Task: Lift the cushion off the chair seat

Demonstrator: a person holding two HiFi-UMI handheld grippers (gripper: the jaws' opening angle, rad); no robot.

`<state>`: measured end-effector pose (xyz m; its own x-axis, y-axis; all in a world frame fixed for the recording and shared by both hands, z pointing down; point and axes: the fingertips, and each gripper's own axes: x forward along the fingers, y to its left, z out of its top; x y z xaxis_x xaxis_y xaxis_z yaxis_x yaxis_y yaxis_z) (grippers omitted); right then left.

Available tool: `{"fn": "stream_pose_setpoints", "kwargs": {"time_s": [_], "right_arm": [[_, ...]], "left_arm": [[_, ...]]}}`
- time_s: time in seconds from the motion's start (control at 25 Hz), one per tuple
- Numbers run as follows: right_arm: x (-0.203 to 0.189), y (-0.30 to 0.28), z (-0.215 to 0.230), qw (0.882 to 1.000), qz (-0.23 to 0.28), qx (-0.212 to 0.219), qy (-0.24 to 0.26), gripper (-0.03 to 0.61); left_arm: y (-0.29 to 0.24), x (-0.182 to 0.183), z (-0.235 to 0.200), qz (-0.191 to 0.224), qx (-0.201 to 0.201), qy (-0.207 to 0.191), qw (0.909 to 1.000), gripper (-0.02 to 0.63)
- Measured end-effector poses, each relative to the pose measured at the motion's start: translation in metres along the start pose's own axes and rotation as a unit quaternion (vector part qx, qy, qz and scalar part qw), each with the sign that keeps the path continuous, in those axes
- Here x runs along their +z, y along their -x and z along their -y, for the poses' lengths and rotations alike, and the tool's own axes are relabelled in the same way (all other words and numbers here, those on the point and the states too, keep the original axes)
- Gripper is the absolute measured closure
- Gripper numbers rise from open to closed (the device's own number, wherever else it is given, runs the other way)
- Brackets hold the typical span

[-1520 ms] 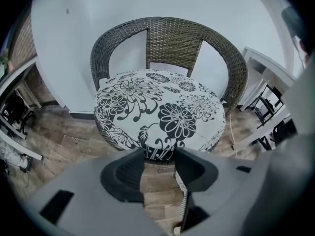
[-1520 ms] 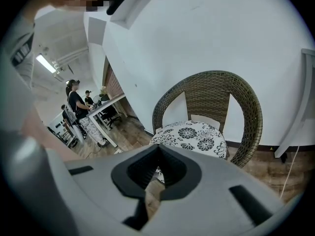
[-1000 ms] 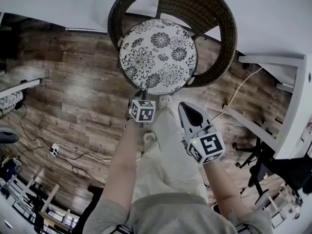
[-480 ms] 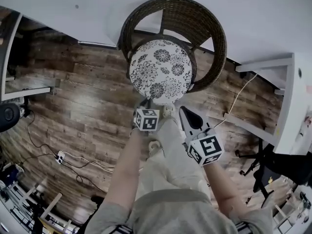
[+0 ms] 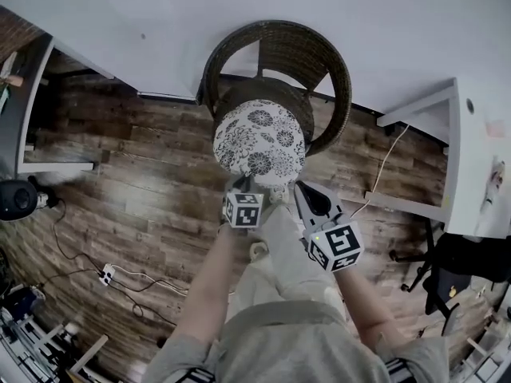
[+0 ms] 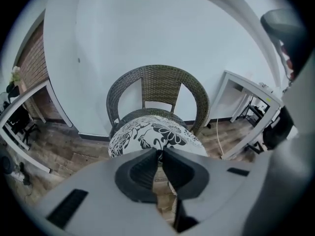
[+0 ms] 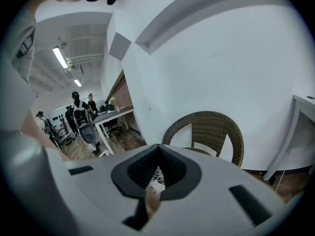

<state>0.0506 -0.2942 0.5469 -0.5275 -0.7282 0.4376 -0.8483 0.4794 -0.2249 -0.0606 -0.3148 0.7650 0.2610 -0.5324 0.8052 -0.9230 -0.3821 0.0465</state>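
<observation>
The round cushion (image 5: 259,142), white with black flowers, hangs tilted above the front of the wicker chair (image 5: 319,46), whose dark seat (image 5: 271,94) shows behind it. My left gripper (image 5: 238,180) is shut on the cushion's near edge. In the left gripper view the jaws (image 6: 158,152) pinch that edge, with the cushion (image 6: 152,134) spread beyond them in front of the chair (image 6: 160,75). My right gripper (image 5: 299,187) sits close to the cushion's near right rim. Its tips (image 7: 158,147) meet; a strip of cushion print shows through the gap behind them, and I cannot tell whether they touch it.
White wall stands right behind the chair (image 7: 211,119). A white desk (image 5: 479,158) with a hanging cable (image 5: 387,162) is to the right, another desk (image 5: 32,110) to the left. A power strip (image 5: 106,275) lies on the wood floor. People (image 7: 78,112) stand far off.
The cushion has come up off the seat and toward me in the left gripper; the dark seat now shows behind it. Both grippers have risen.
</observation>
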Motion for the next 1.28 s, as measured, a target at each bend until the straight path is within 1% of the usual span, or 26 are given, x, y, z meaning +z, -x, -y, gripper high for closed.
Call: {"fn": "stream_pose_setpoints", "kwargs": {"time_s": [0.36, 0.68, 0.88, 1.08, 1.28], "right_arm": [[0.013, 0.046, -0.032, 1.000, 0.022, -0.006, 0.014, 0.575], [0.027, 0.081, -0.059, 0.998, 0.042, -0.017, 0.031, 0.576], [0.039, 0.101, -0.075, 0.997, 0.063, -0.023, 0.044, 0.575], [0.044, 0.126, -0.090, 0.995, 0.080, -0.029, 0.054, 0.575], [0.042, 0.151, -0.105, 0.993, 0.091, -0.036, 0.065, 0.575]], "left_arm": [[0.063, 0.016, 0.015, 0.041, 0.000, 0.003, 0.9992, 0.584], [0.126, 0.024, 0.016, 0.083, 0.002, 0.008, 0.9965, 0.584], [0.162, 0.031, 0.012, 0.114, 0.006, 0.013, 0.9933, 0.584], [0.206, 0.036, 0.019, 0.148, 0.006, 0.026, 0.9887, 0.584], [0.254, 0.041, 0.032, 0.182, -0.008, 0.035, 0.9826, 0.584]]}}
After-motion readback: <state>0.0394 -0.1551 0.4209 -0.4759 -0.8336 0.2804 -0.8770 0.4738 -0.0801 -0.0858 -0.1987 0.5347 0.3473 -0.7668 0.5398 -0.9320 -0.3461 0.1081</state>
